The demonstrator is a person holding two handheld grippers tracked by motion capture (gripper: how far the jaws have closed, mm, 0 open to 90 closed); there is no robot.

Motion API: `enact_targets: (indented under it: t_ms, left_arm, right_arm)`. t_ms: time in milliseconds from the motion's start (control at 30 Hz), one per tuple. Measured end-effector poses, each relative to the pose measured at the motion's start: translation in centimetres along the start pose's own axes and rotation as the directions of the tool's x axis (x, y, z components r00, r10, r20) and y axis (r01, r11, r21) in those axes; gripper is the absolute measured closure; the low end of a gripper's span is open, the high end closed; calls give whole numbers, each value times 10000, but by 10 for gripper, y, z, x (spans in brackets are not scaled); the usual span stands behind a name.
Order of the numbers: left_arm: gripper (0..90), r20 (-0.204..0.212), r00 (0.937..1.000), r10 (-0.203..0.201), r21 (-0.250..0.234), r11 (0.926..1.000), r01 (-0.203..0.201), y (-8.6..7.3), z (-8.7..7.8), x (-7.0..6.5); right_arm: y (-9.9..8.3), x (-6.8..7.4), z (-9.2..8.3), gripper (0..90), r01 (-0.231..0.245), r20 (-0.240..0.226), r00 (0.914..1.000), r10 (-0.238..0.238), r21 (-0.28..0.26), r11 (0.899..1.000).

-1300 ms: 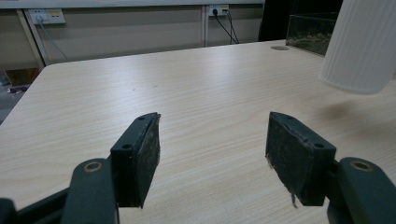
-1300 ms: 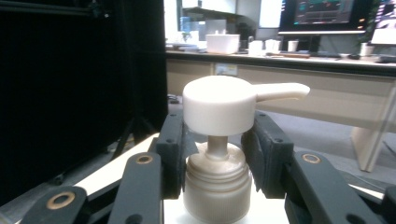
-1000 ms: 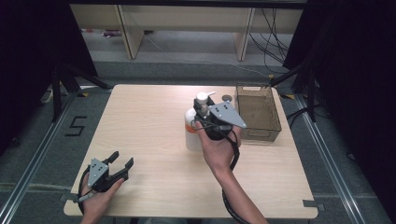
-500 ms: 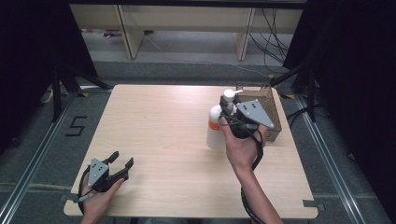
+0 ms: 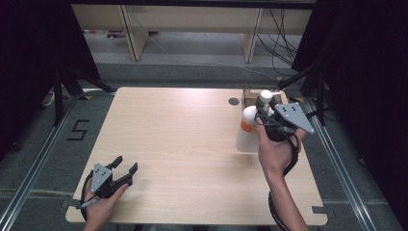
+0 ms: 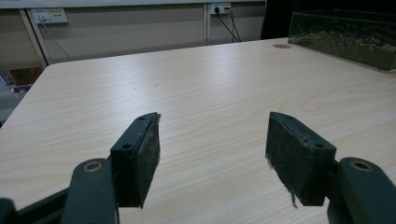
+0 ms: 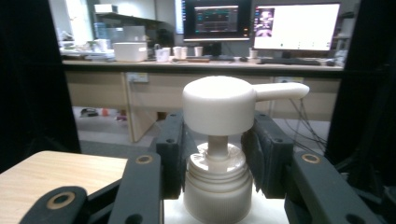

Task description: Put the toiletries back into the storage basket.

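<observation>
One pump bottle [image 5: 248,126], right gripper [image 5: 267,117] clamped

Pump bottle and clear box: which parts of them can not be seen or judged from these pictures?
- Pump bottle, high view: its right side is hidden by the right gripper and the hand; the label is too small to read.
- Pump bottle, right gripper view: the body is cut off by the bottom edge.
- Clear box, left gripper view: cut off at the right edge; its inside cannot be judged.

The pump bottle [image 5: 250,126] is white with an orange band and a cream-white pump head [image 7: 219,105], the bench [image 5: 183,144] pale wood-grain, the bin [image 6: 343,35] smoky translucent brown.
</observation>
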State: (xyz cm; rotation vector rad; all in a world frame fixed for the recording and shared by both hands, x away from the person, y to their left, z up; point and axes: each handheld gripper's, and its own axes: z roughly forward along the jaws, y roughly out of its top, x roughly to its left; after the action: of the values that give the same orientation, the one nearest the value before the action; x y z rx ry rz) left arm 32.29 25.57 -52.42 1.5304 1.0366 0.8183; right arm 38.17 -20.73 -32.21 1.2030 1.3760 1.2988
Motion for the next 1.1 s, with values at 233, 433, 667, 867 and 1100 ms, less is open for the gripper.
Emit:
enact_targets:
  t_ms: [233, 433, 667, 867, 1100]
  left_arm:
    - [347, -17, 10000, -11, 60, 10000, 11, 0, 0, 0]
    - [347, -19, 10000, 2, 20, 10000, -2, 0, 0, 0]
    - [347, -29, 10000, -15, 54, 10000, 16, 0, 0, 0]
    - [347, -35, 10000, 3, 70, 10000, -3, 0, 0, 0]
    - [348, -31, 10000, -1, 75, 10000, 1, 0, 0, -1]
  right_arm:
    - [1, -26, -3, 614, 6, 637, 9980, -7, 3, 10000]
    - [2, -41, -6, 614, 23, 1014, 9948, -20, -28, 10000]
    - [5, -53, -7, 614, 11, 1298, 9915, -14, 23, 10000]
    - [10, -62, -6, 614, 61, 1488, 9889, -47, -90, 9999]
    - [21, -68, -3, 614, 24, 1659, 9861, 0, -141, 9999]
